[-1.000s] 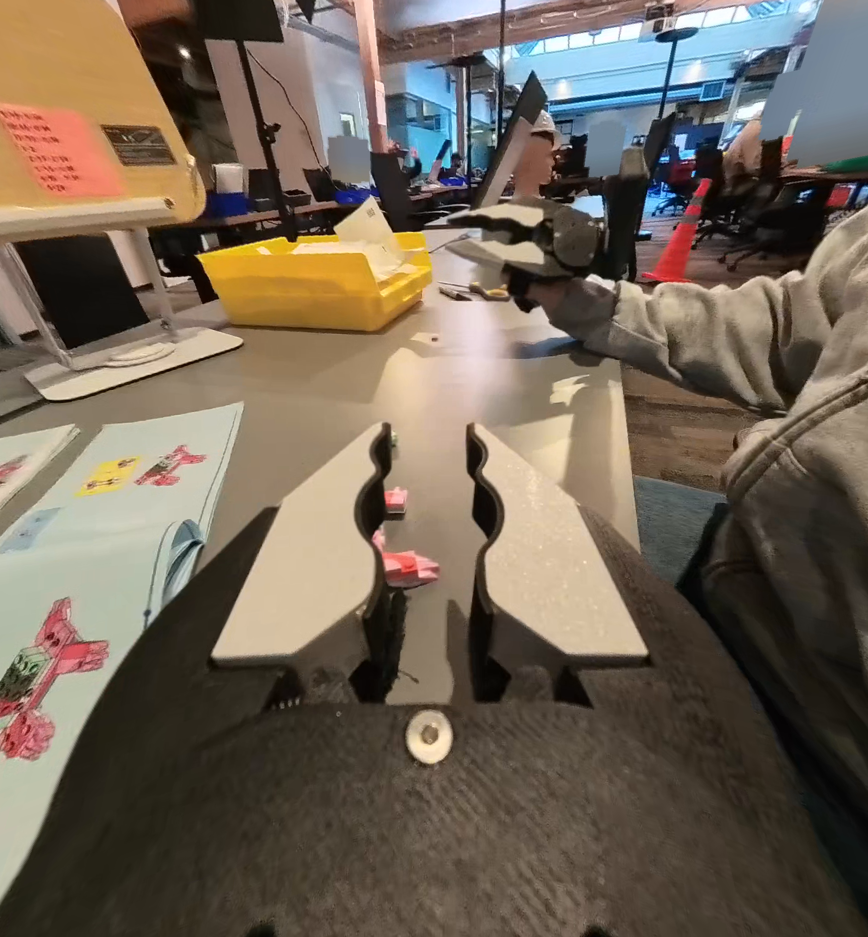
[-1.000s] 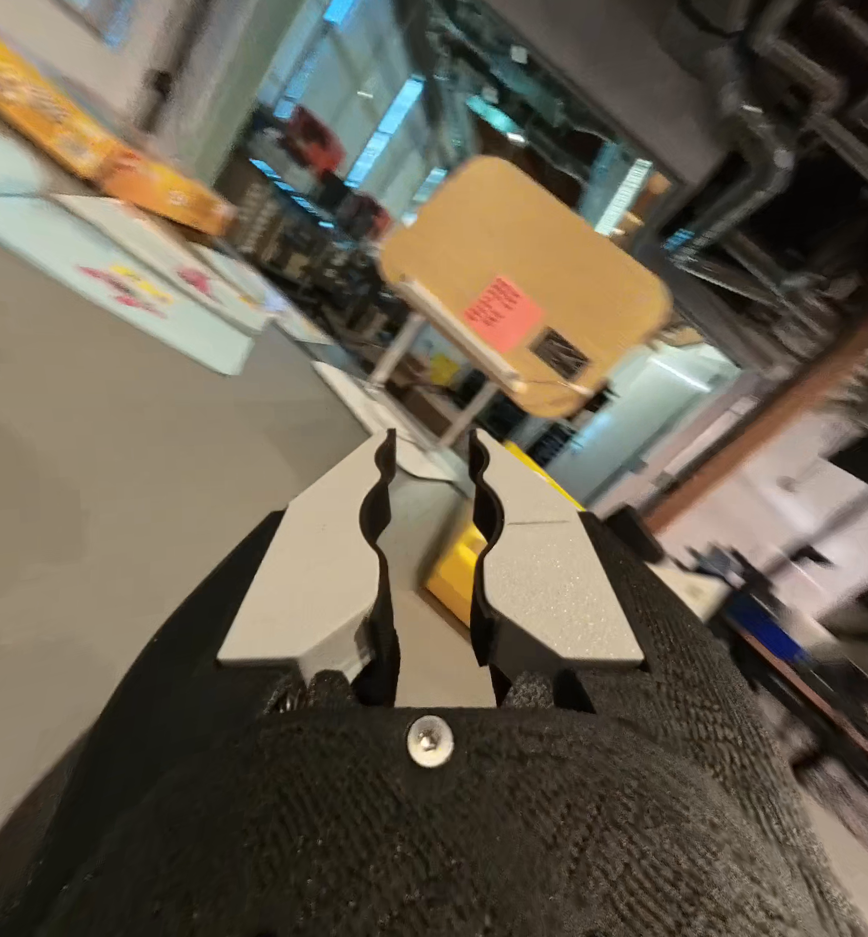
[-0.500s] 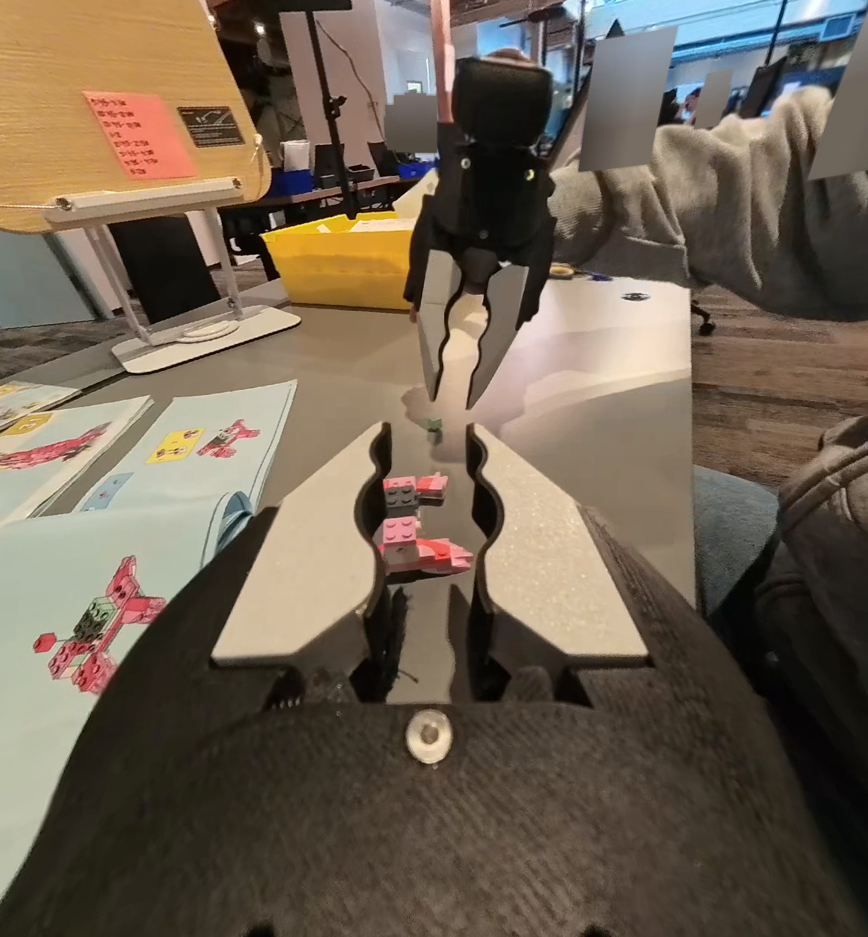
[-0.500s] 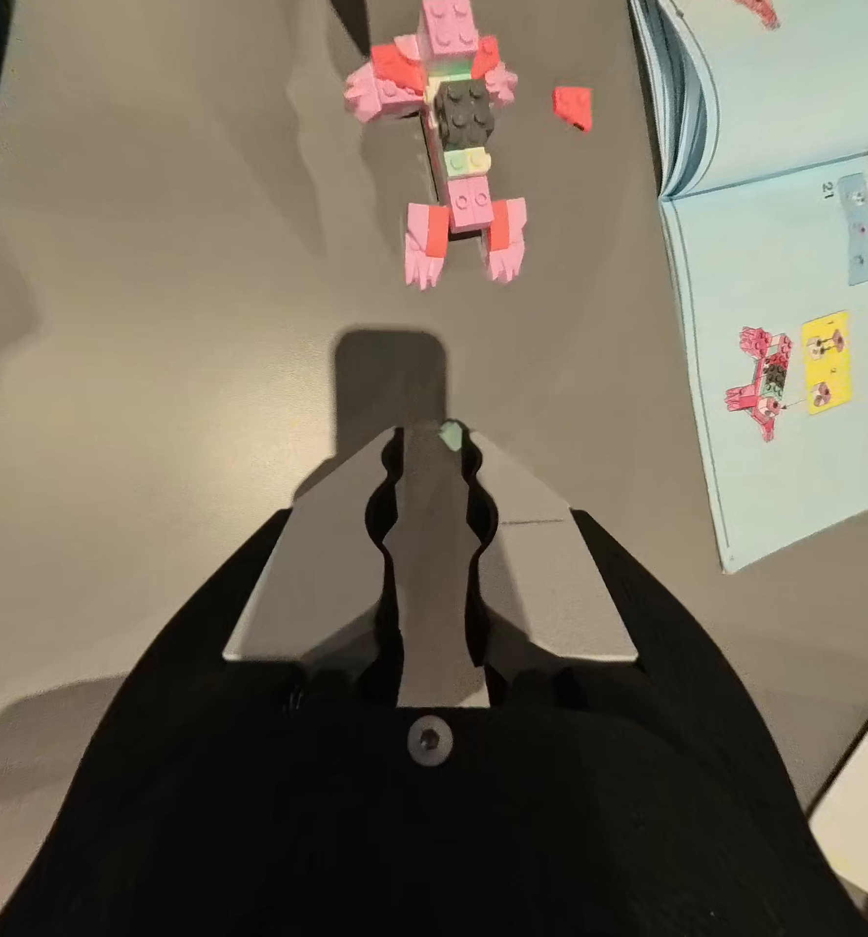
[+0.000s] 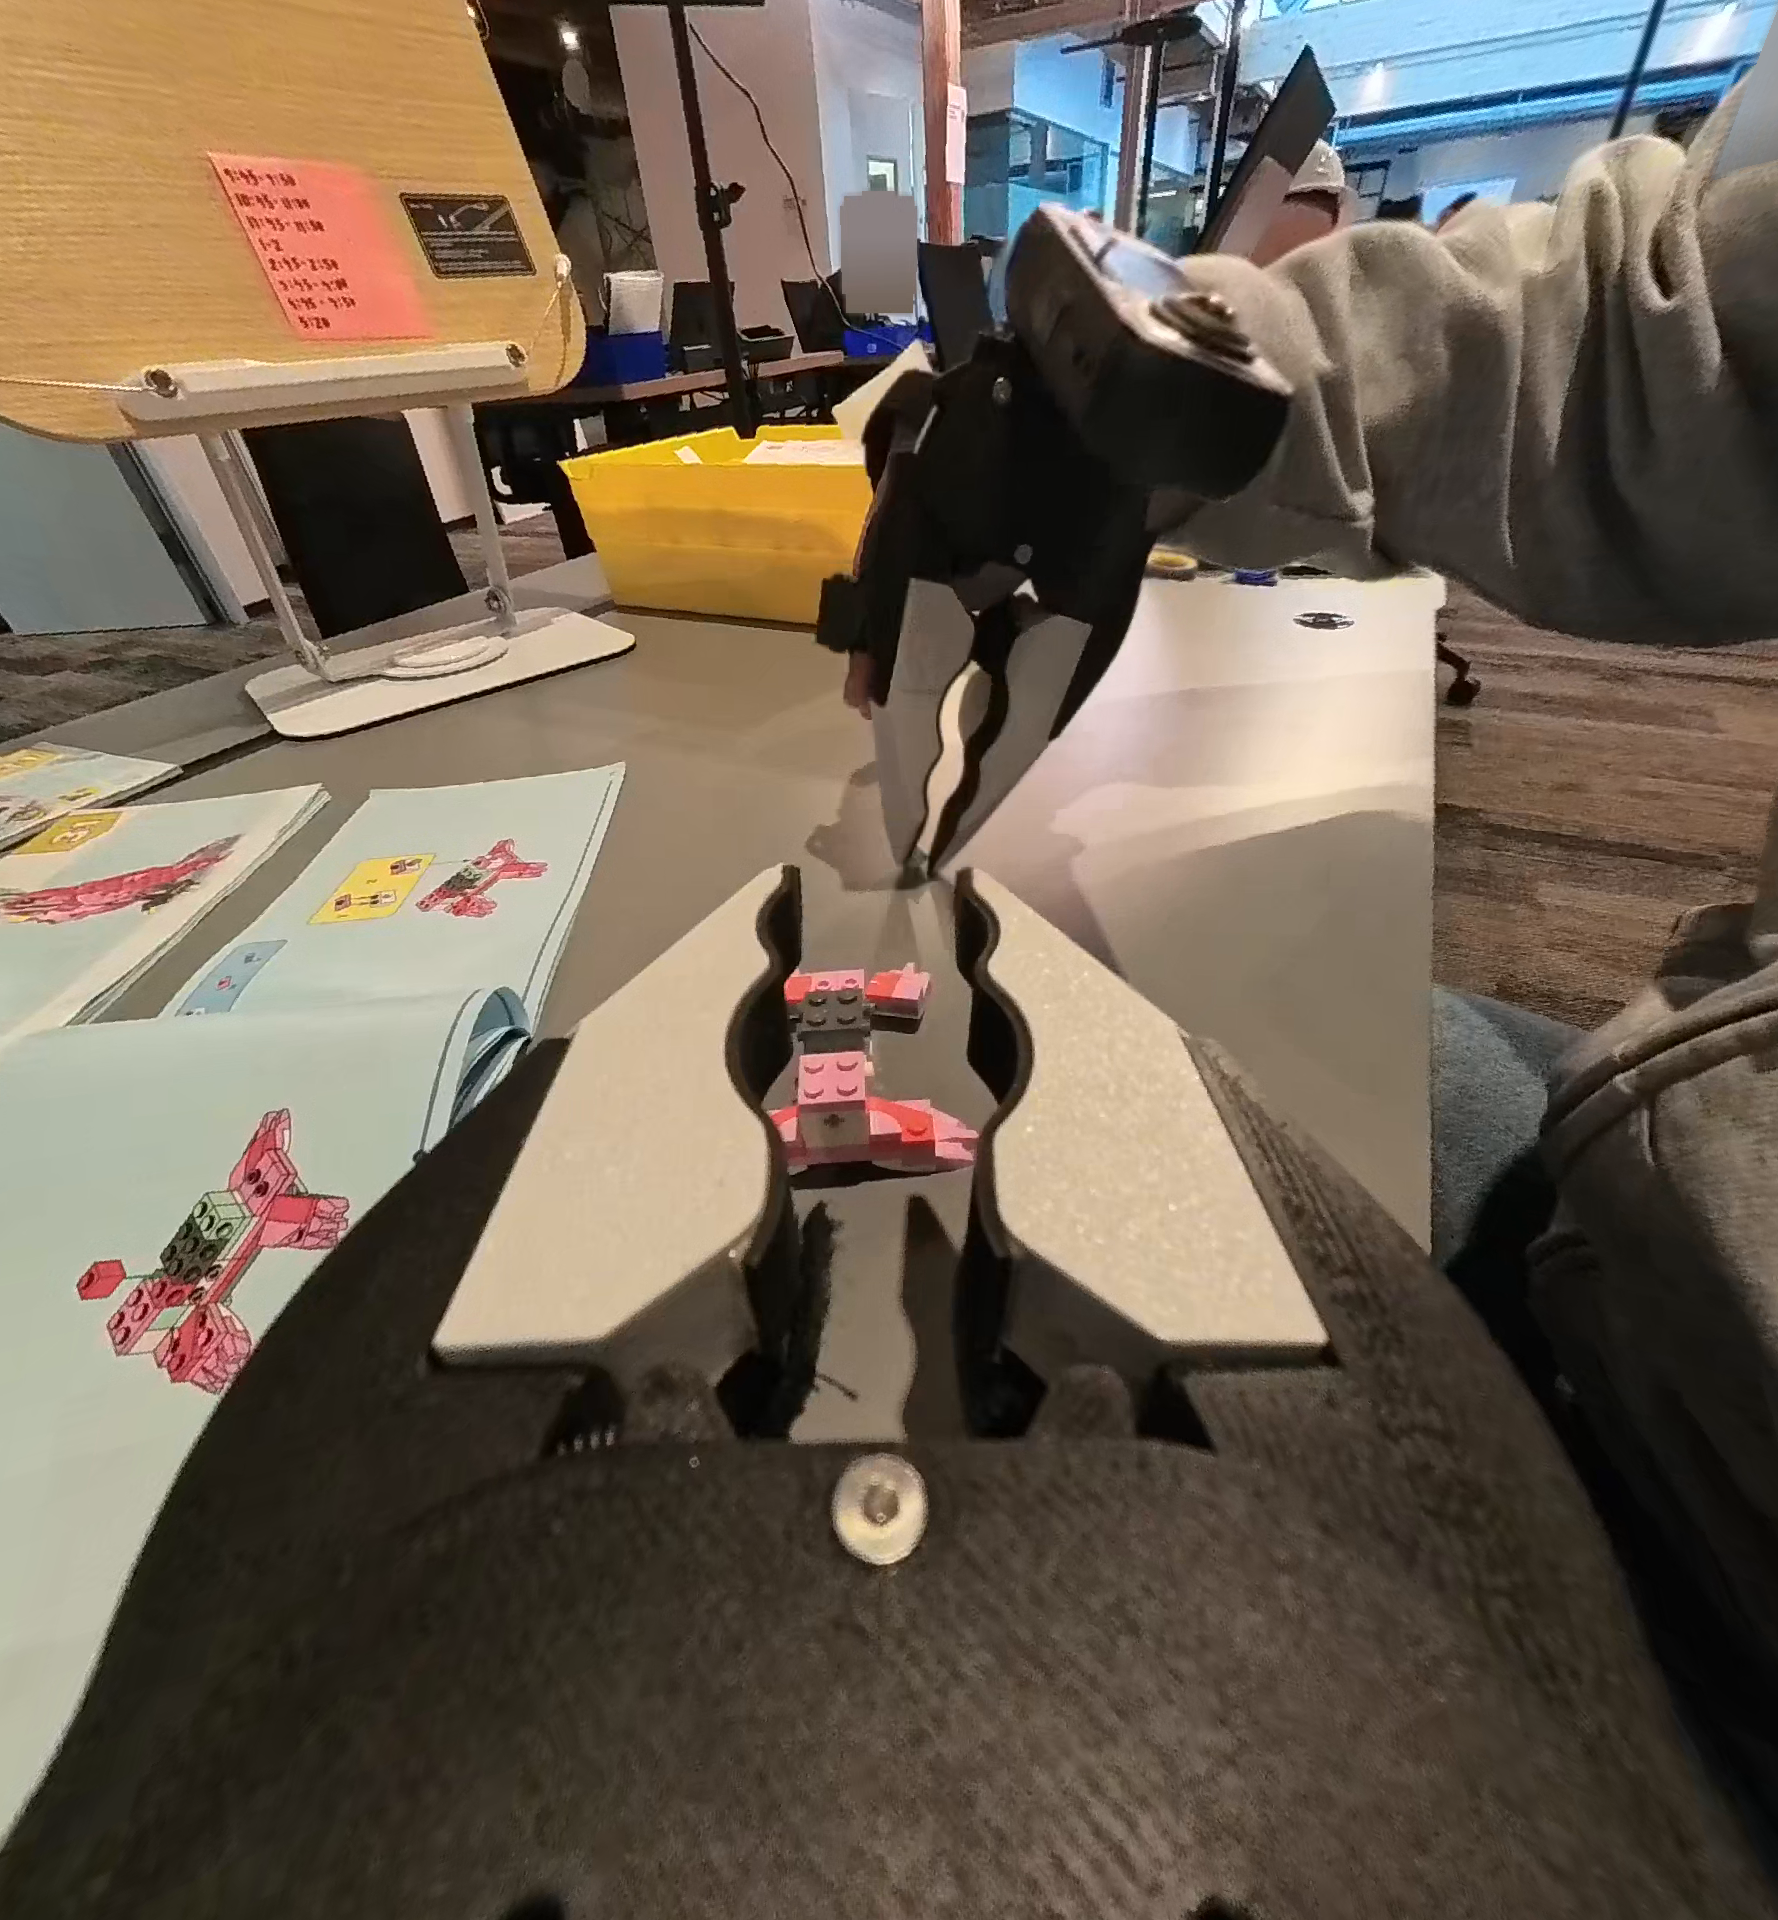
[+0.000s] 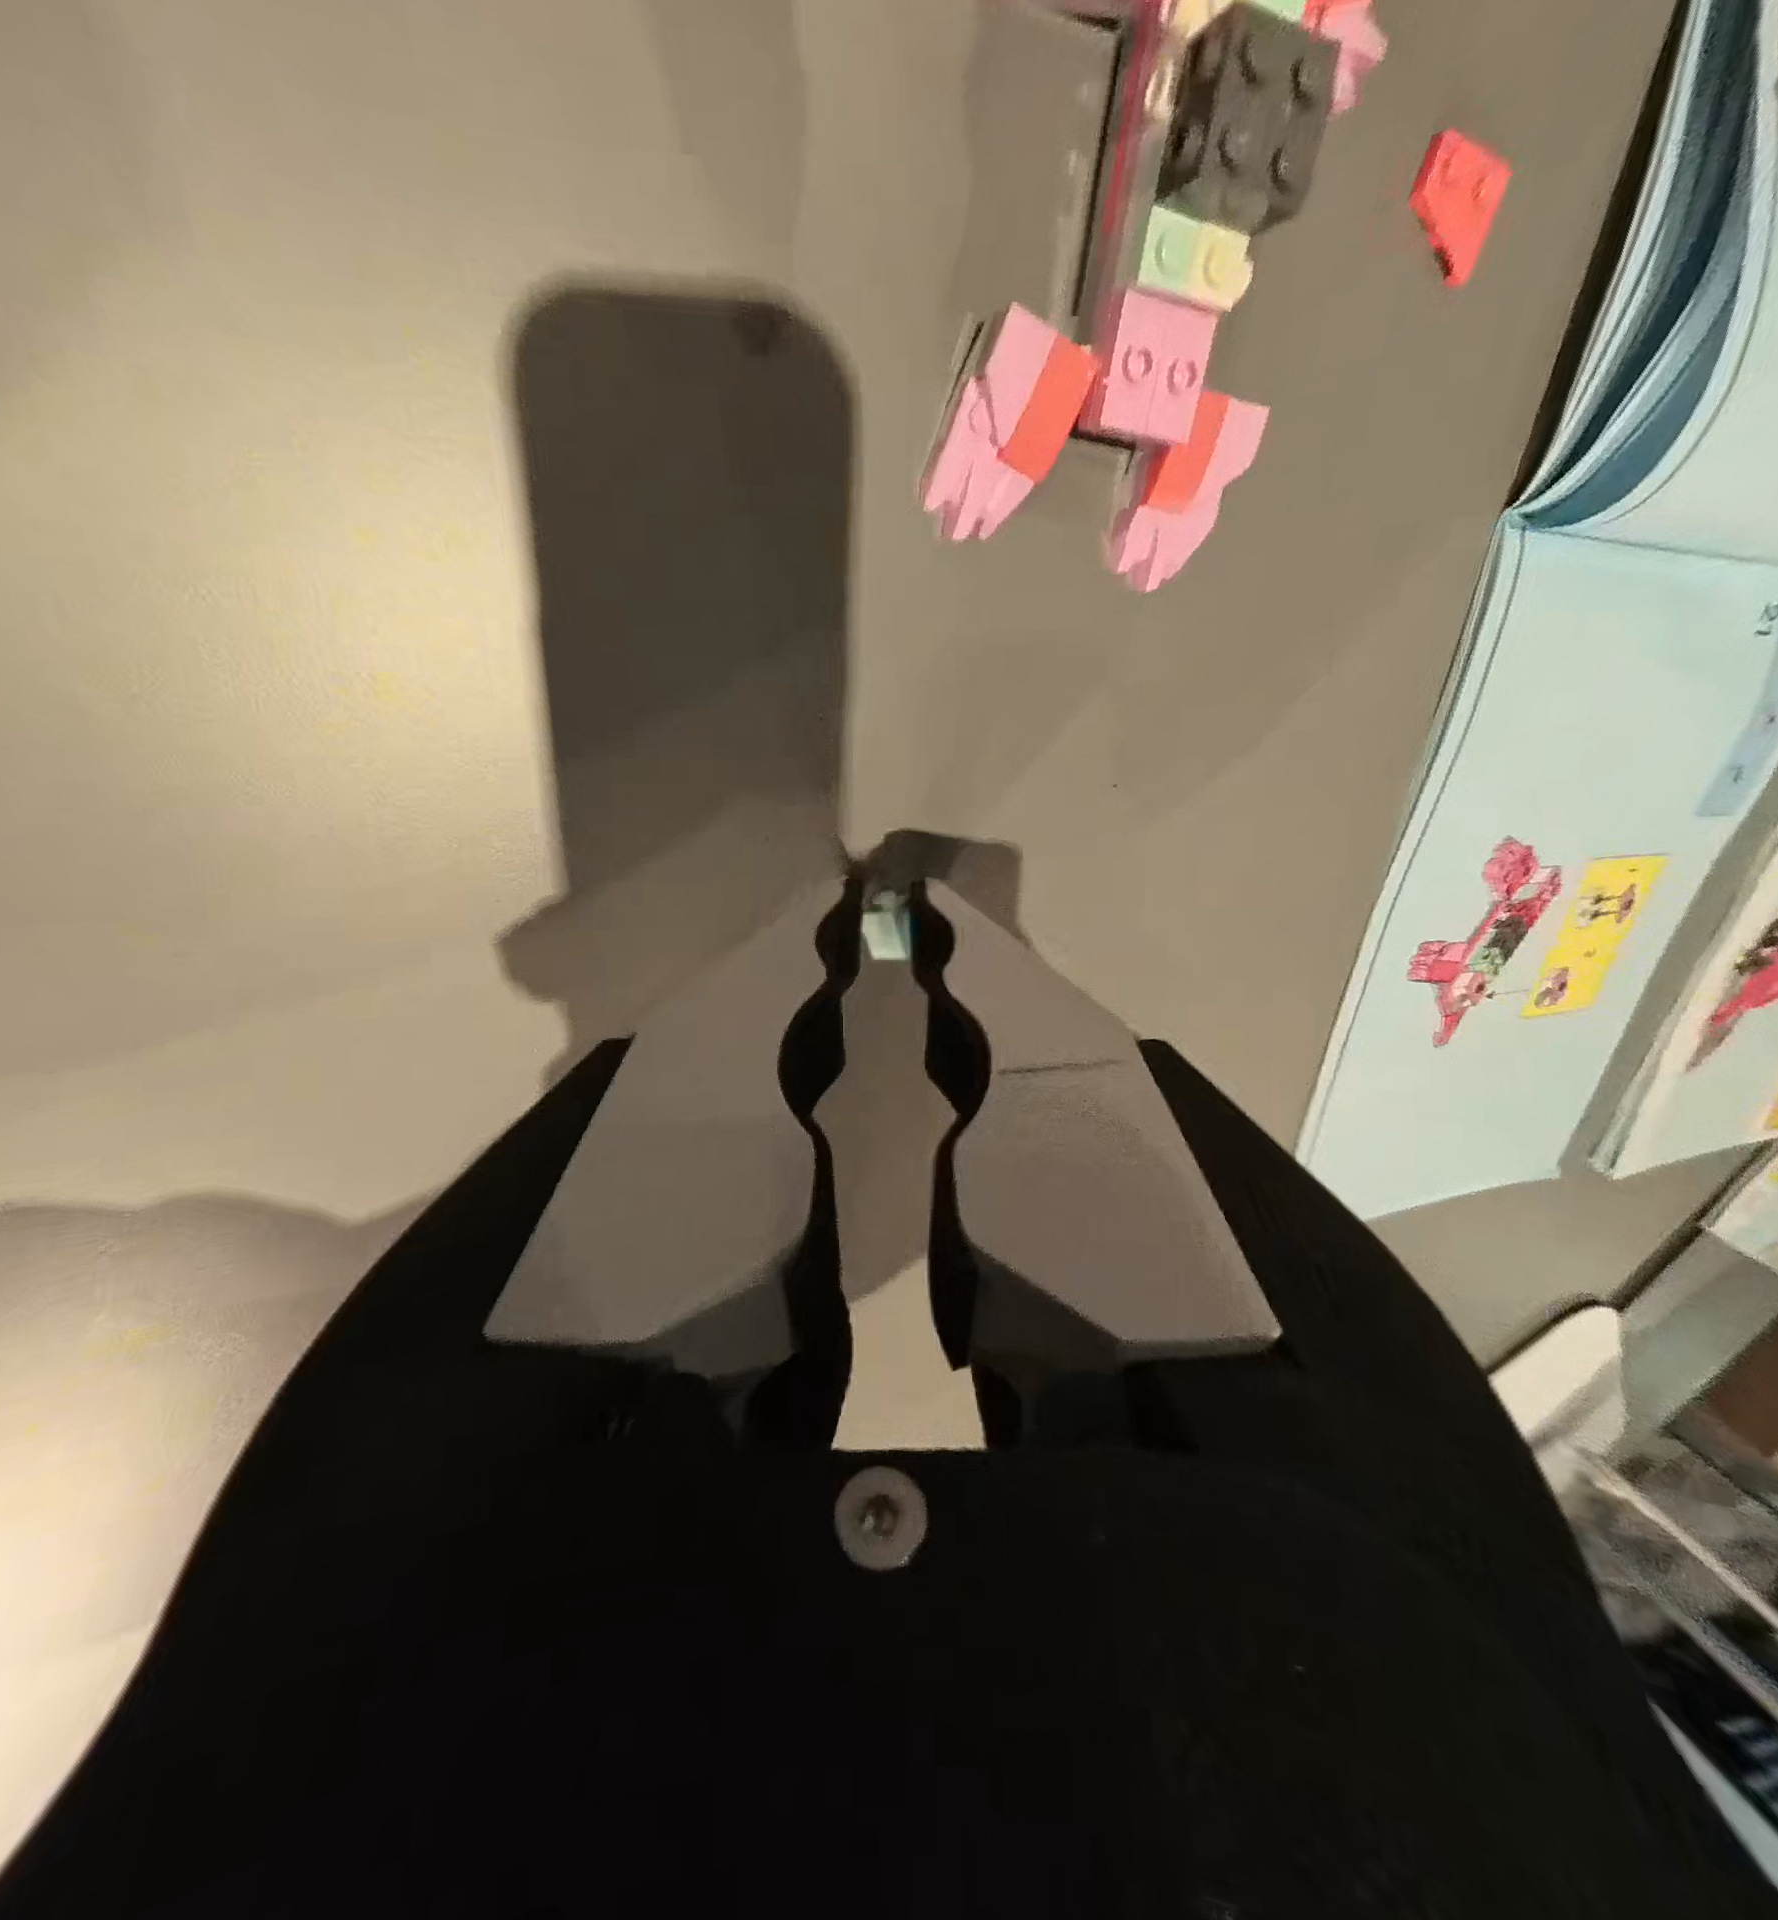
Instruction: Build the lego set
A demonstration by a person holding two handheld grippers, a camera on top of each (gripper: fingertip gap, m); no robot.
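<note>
A partly built pink, red and dark grey lego model point(image 5: 843, 1070) lies on the grey table point(image 5: 1228, 935). My left gripper point(image 5: 874, 883) is open, low over the table, with the model between its fingers but not touched. My right gripper point(image 6: 890, 894) points down at the table just beyond the model. It is nearly closed on a small light-green piece point(image 6: 885, 927) at its tips. It also shows in the left wrist view point(image 5: 921, 868), tips on the table. The model point(image 6: 1165, 343) and a loose red piece point(image 6: 1461, 203) lie ahead of it.
Open light-blue instruction booklets point(image 5: 137, 1143) lie left of the model and show in the right wrist view point(image 6: 1643, 779). A yellow bin point(image 5: 729, 530) and a wooden board on a white stand point(image 5: 189, 208) stand at the back. A grey sleeve point(image 5: 1539, 364) reaches in from the right. Tip to tip, the grippers are about 15 centimeters apart.
My right gripper swung in from the side, came down to the table and closed in on the small green piece. The left gripper shifted so that the model sits between its fingers.
</note>
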